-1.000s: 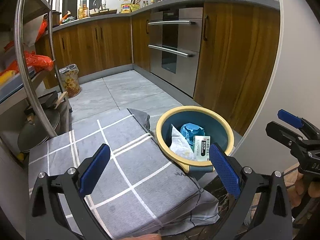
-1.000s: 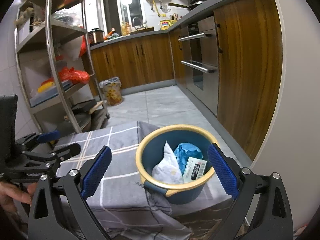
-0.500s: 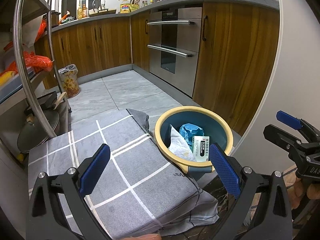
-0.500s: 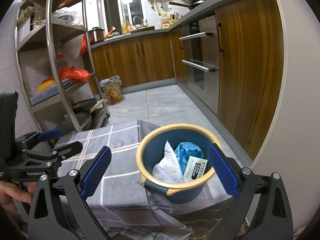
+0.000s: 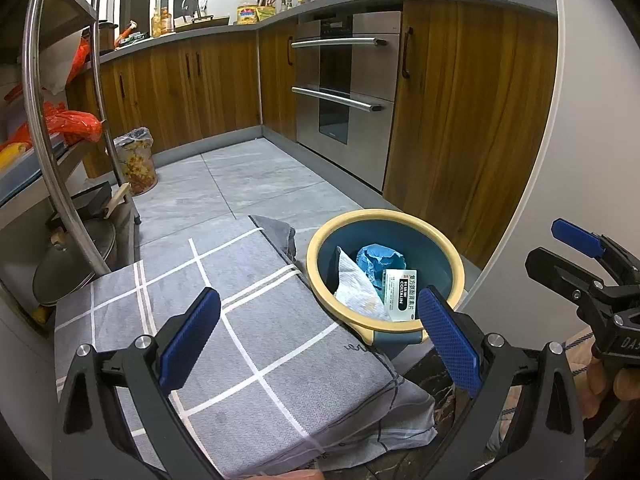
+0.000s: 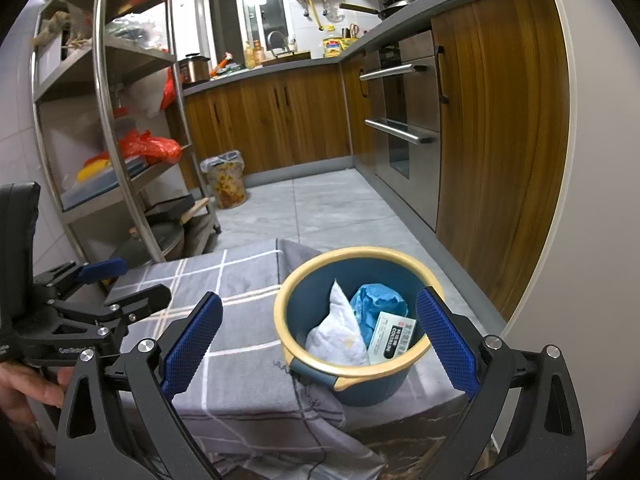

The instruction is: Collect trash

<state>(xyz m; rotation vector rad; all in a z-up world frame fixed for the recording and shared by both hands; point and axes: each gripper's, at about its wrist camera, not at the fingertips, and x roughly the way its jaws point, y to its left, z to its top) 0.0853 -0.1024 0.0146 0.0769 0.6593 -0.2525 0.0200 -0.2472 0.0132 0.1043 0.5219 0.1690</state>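
Observation:
A blue bin with a yellow rim (image 5: 320, 276) (image 6: 286, 344) stands at the right end of a grey checked cloth (image 5: 248, 332) (image 6: 236, 292). Inside it lie a white crumpled tissue (image 5: 354, 288) (image 6: 340, 332), a crumpled blue wrapper (image 5: 378, 258) (image 6: 378, 300) and a small white medicine box (image 5: 400, 292) (image 6: 392, 336). My left gripper (image 5: 320, 340) hangs open above the cloth, just left of the bin, holding nothing. My right gripper (image 6: 320, 344) is open and empty in front of the bin. Each gripper also shows at the edge of the other's view.
A metal shelf rack (image 6: 104, 120) with pots and red bags stands to the left. Wooden cabinets and a steel oven (image 5: 344, 92) line the back and right. A lined waste bin (image 6: 226, 180) sits on the tiled floor. A white wall (image 6: 592, 200) is close on the right.
Both grippers stay open and empty. The views have drifted only slightly; the bin and its contents have not moved.

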